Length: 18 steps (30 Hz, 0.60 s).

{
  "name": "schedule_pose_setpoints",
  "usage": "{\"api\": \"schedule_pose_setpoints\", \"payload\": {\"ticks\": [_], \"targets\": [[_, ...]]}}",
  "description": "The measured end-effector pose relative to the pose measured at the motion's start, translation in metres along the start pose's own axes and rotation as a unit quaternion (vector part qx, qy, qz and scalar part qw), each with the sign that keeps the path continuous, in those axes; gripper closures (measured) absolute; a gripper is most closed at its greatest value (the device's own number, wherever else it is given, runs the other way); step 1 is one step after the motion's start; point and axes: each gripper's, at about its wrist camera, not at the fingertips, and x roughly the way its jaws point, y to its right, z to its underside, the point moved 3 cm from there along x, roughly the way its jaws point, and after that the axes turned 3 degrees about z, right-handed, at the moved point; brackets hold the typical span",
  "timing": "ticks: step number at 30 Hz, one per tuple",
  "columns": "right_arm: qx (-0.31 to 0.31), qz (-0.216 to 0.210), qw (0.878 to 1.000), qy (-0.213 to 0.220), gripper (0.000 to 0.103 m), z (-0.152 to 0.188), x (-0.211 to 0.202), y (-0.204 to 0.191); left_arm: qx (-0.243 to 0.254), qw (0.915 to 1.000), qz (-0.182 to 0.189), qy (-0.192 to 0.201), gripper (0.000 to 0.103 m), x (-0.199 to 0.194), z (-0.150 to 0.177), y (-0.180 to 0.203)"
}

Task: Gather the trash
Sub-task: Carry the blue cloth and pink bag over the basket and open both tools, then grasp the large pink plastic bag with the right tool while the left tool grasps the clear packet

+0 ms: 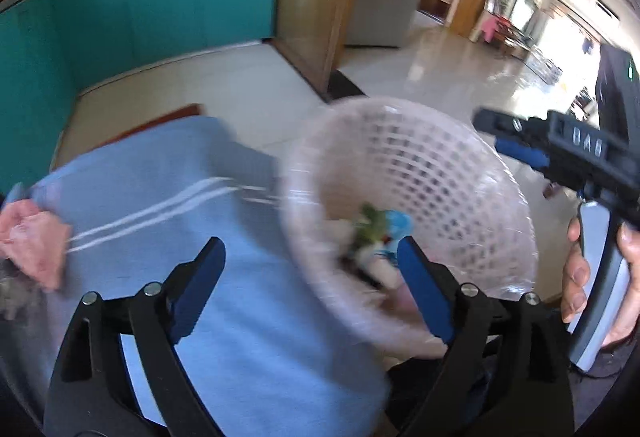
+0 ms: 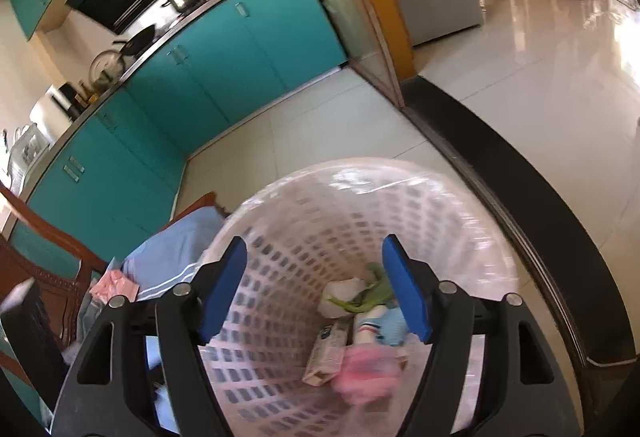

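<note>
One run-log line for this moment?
left gripper: open, empty | right gripper: open, empty | white lattice plastic basket: holds trash | pink crumpled wrapper: on blue cloth

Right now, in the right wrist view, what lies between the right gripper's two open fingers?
Nothing is gripped. Through the right gripper shows the white mesh basket with its trash at the bottom: a pink crumpled piece, a paper wrapper and green scraps.

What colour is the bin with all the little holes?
The trash basket is white, lined with a clear plastic bag. The right wrist view shows it best.
</note>
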Motion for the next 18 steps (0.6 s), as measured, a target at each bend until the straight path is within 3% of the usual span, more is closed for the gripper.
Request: {"api": "schedule_pose_setpoints", "payload": {"ticks": [2,4,5,9,11,15,18], "targets": [[-0.017,-0.008,1.0,-0.005,0.033,0.001,0.007,-0.018,-0.014,0.9986,-0.049,0.015,0.015,-0.015,-0.001,-0.03],[-0.044,-0.017,0.999,-0.011,0.033,0.006,0.016,-0.042,-0.051,0.9897,-0.133,0.016,0.015,-0.029,0.0,-0.078],[-0.059,-0.022,0.998,-0.014,0.033,0.009,0.02,-0.055,-0.084,0.9813,-0.173,0.014,0.014,-0.037,0.005,-0.11],[-0.138,-0.047,0.989,-0.03,0.029,0.028,0.039,-0.112,-0.173,0.9507,-0.257,0.013,0.015,-0.062,0.031,-0.19],[-0.193,-0.076,0.977,-0.052,0.028,0.045,0.058,-0.155,-0.19,0.9422,-0.275,0.021,0.015,-0.077,0.043,-0.21],[-0.261,-0.135,0.951,-0.094,0.028,0.076,0.096,-0.232,-0.182,0.9389,-0.29,0.04,0.014,-0.099,0.057,-0.22],[-0.311,-0.153,0.931,-0.113,0.028,0.098,0.125,-0.289,-0.184,0.939,-0.287,0.043,0.014,-0.112,0.066,-0.225]]}}
